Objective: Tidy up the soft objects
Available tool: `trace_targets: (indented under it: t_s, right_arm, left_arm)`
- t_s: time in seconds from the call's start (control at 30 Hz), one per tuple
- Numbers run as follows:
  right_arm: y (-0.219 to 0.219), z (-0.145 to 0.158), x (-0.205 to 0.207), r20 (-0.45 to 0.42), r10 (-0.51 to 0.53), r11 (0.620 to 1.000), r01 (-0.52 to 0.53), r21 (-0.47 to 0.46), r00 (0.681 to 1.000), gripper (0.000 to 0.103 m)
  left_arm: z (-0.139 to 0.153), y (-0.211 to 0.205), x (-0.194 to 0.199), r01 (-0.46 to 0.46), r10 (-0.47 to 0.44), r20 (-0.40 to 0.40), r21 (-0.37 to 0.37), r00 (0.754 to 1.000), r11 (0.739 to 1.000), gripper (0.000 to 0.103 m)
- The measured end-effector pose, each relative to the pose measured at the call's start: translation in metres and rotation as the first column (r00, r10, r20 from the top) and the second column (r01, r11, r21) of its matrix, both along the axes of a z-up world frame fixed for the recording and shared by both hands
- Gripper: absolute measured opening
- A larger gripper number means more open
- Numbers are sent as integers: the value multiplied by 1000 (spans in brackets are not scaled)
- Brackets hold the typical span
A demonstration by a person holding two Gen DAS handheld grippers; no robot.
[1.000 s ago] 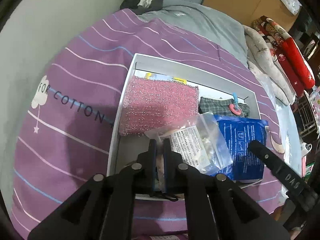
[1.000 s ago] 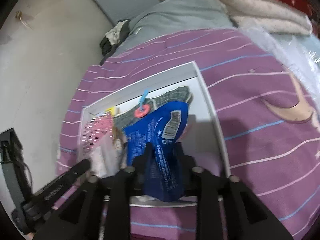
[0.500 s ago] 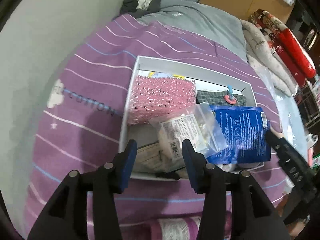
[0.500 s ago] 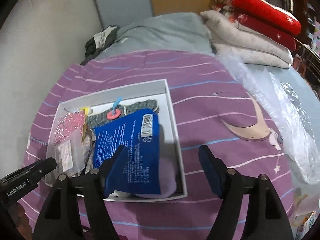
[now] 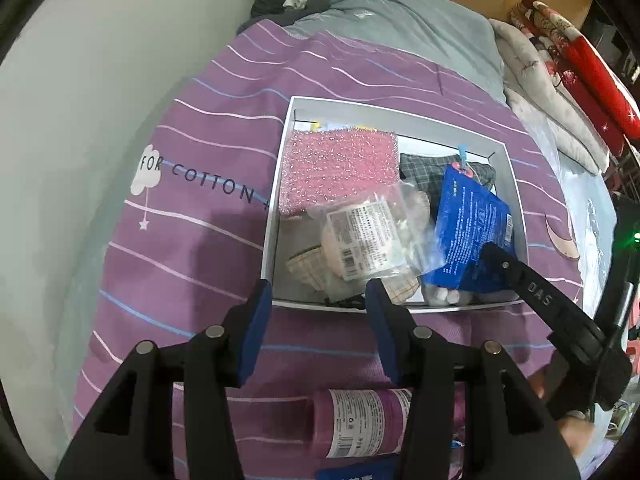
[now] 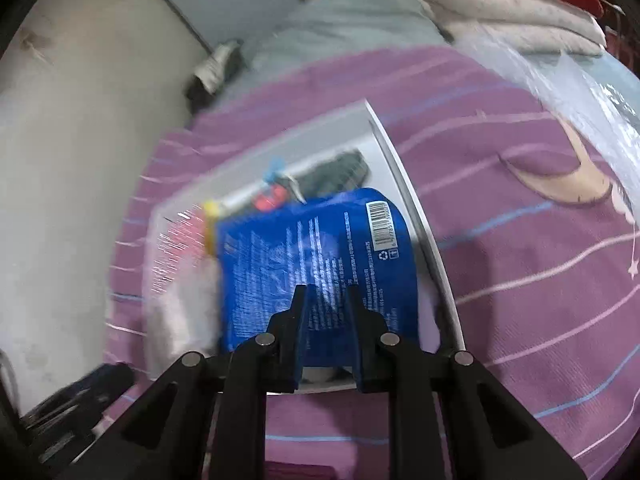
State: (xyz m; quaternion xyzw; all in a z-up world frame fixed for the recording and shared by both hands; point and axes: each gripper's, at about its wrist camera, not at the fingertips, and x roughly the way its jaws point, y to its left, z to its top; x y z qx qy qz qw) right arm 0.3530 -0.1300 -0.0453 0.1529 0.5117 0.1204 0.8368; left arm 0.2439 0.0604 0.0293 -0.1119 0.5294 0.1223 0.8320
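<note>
An open white box [image 5: 276, 208] lies on the purple bedspread. Inside are a pink glittery sponge [image 5: 336, 168], a clear bag with a printed label [image 5: 364, 236], a plaid cloth [image 5: 420, 172] and a blue packet [image 5: 468, 224]. My left gripper [image 5: 318, 296] hangs open above the box's near edge, holding nothing. The jaws of my right gripper [image 6: 326, 296] are closing, pads pressing on the lower end of the blue packet [image 6: 312, 248], which tilts up on edge. In the left wrist view one of its fingers [image 5: 520, 280] reaches the packet's lower right corner.
A purple wrapped roll [image 5: 360, 420] lies on the bedspread [image 5: 192, 248] under my left gripper. A pale wall runs along the left. A grey blanket [image 5: 400, 28], folded quilts [image 5: 580, 60] and a clear plastic sheet [image 6: 580, 92] lie beyond and right of the box.
My left gripper let go of the clear bag, opened and drew back up to the box's near edge. My right gripper opened, lifted, then came down and closed on the blue packet, tilting it.
</note>
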Motion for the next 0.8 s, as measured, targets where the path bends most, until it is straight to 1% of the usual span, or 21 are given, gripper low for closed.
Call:
trace_targets:
  t_s: [0.1,0.17,0.27,0.33,0.43,0.53,0.7,0.8]
  right_arm:
    - [0,1,0,2,-2,1000,2,13,1000,17]
    - [-3,2,-1,5,-5,1000,5,12,1000,17]
    - [-3,9,-8,9,-1,1000,0,31,1000,17]
    - [-3,22,-13,50,16,998,-19,57,999,17]
    - [5,38,-21,88,52,996,-57,62,995,17]
    - [13,42,-25,92,70,997,-73,34,993,17]
    - [23,39,-27,48,90,994,-87,-63,995,17]
    - [27,44,-32,39,113,990,-109,-89,993,17]
  left_arm:
    - [5,-7,-3,6,-6,1,54,1000,999,50]
    - [11,-11,-6,25,-26,12,75,1000,997,50]
    - [21,-13,-13,39,-42,46,56,998,998,50]
    - [25,-14,-15,43,-46,51,53,998,998,50]
    - [27,-15,-16,49,-52,46,67,998,997,50]
    - [28,-14,-17,37,-40,50,61,998,997,50]
    - [26,-13,-15,27,-30,49,75,998,997,50]
    - [30,-13,-18,39,-42,55,48,998,998,50]
